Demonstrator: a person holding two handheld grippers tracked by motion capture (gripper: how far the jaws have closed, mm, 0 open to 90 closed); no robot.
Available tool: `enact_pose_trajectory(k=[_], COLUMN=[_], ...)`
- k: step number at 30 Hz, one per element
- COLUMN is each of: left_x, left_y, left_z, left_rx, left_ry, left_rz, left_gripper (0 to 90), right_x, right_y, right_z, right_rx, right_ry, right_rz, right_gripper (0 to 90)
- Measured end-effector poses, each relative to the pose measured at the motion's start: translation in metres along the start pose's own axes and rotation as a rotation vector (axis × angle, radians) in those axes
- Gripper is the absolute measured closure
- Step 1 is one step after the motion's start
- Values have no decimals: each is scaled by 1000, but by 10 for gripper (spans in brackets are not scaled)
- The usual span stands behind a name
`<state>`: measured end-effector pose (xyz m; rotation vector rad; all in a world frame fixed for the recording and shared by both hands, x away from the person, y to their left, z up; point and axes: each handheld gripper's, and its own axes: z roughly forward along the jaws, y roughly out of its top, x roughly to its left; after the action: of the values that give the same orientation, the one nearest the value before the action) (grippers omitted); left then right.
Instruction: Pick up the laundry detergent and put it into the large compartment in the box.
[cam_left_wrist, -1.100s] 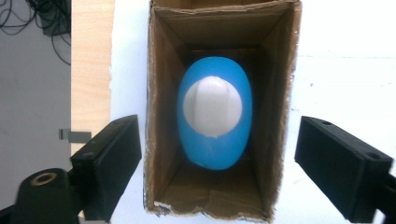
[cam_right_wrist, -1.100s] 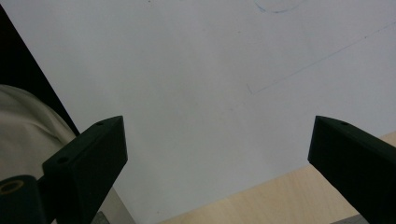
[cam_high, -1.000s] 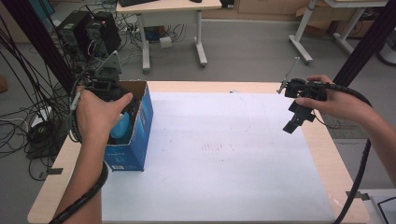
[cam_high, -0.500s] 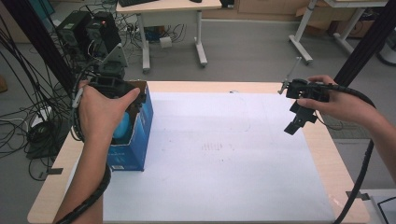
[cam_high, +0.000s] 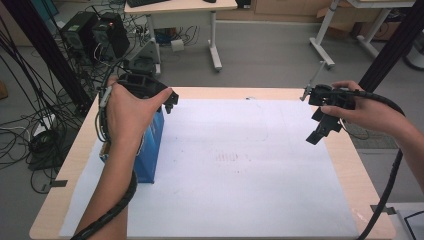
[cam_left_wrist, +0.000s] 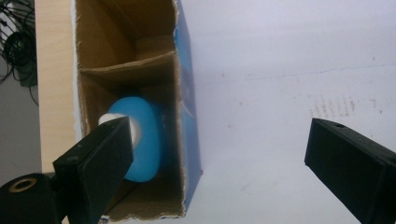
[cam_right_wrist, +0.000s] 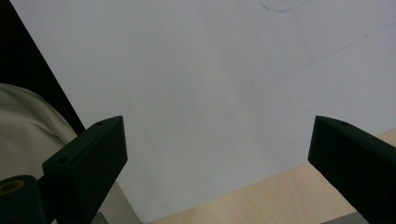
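L claw (cam_left_wrist: 219, 163) lifted off blue box (cam_left_wrist: 187, 93), jaws just opened, empty.

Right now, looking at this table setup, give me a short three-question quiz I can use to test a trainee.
1. True or false: the left gripper grips the blue bottle.
2. Where does the bottle lie? A) on the white paper B) inside the blue carton C) on the floor
3. Fill in: the right gripper has its jaws ____ above the white paper.

Key: 1 false, its jaws stand open with nothing between them; 2 B; 3 open.
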<state>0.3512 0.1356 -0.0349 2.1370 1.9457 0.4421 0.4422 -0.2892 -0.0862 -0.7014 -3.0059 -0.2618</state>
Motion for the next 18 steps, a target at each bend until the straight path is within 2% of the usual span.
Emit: enact_pose_trajectory(k=[8, 17, 18], left_x=[-10, -12, -12], left_y=[5, 8, 9], left_z=[1, 7, 8], left_rx=[6, 18, 18], left_ry=[-18, -36, -36], left_rz=[31, 37, 39], left_gripper=[82, 79, 79], right_x=[-1, 0, 0], right_y=[-6, -8, -8], right_z=[-1, -2, -2], right_rx=[-8, -12, -12], right_ry=[3, 1, 3], right_rz=[9, -2, 8], right_gripper=[47, 47, 47])
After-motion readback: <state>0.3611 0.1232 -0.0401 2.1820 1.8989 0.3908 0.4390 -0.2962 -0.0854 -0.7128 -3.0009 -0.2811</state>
